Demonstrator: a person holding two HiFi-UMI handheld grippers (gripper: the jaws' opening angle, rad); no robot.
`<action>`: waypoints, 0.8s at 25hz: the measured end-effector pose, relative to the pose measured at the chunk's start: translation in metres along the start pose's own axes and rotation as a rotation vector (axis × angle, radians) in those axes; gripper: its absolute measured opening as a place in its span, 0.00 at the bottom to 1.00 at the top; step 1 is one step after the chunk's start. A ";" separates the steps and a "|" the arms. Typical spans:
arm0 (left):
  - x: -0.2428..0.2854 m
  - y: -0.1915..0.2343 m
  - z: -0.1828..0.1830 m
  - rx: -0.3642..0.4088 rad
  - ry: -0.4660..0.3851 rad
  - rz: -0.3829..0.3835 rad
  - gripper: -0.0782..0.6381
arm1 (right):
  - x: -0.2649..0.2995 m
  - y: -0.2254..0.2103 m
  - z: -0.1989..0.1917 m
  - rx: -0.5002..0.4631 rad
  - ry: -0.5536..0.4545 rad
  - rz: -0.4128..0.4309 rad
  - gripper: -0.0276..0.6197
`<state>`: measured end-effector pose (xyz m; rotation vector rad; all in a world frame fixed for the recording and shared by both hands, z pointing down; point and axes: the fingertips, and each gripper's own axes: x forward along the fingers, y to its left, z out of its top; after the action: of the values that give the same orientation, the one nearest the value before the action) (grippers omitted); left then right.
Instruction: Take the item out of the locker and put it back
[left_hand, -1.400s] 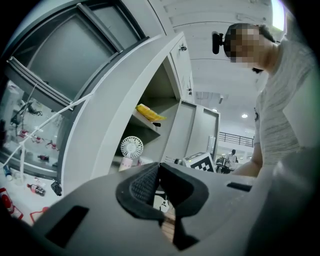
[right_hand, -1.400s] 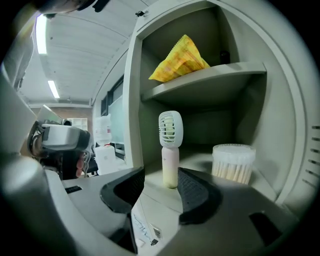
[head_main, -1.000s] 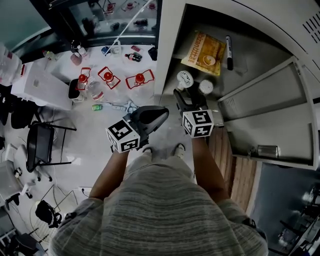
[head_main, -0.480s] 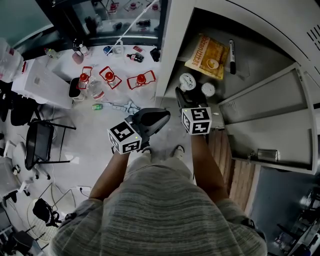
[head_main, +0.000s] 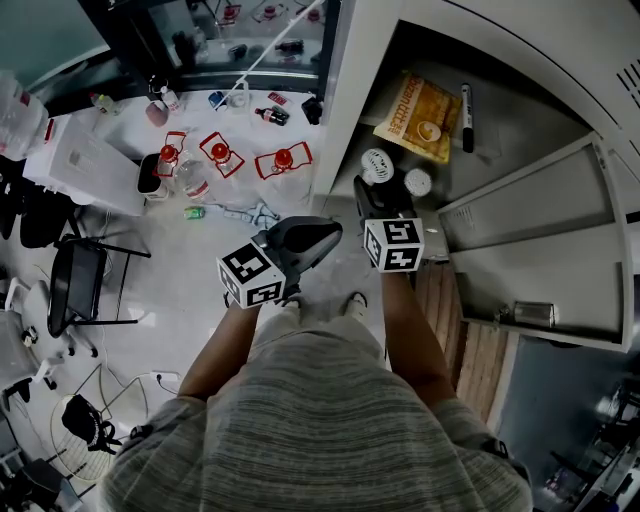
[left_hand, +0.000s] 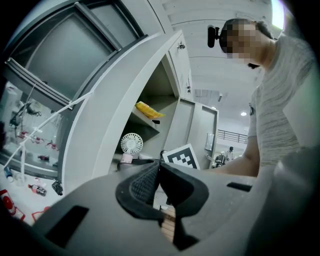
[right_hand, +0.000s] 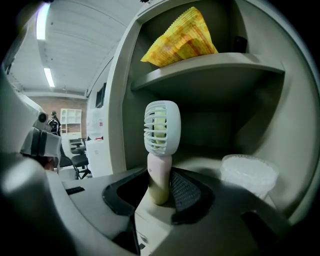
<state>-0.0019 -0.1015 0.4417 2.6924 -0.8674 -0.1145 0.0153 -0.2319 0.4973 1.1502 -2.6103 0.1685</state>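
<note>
right gripper view: the right gripper (right_hand: 160, 192) has its jaws around the handle of the fan (right_hand: 161, 131), which stands upright on the lower shelf of the locker (right_hand: 120, 100). the jaws have just been closing, and both pads meet the handle. a white round tub (right_hand: 248, 174) sits near the fan.

head view only: a marker (head_main: 467, 103) lies beside the yellow snack bag (head_main: 420, 105) on the upper shelf.

left gripper view: the left gripper (left_hand: 159, 172) is outside the locker, jaws together, nothing between them.
</note>
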 end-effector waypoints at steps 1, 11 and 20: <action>0.000 0.000 0.000 -0.001 0.000 0.000 0.12 | 0.000 0.000 0.000 0.006 -0.004 0.002 0.27; -0.002 0.001 0.003 0.002 -0.006 0.002 0.12 | -0.018 0.007 0.021 0.003 -0.045 0.014 0.27; 0.004 -0.002 0.003 0.003 -0.003 -0.017 0.12 | -0.048 0.021 0.044 -0.004 -0.074 0.024 0.27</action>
<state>0.0016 -0.1031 0.4388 2.7039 -0.8463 -0.1206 0.0214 -0.1937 0.4408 1.1449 -2.6884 0.1277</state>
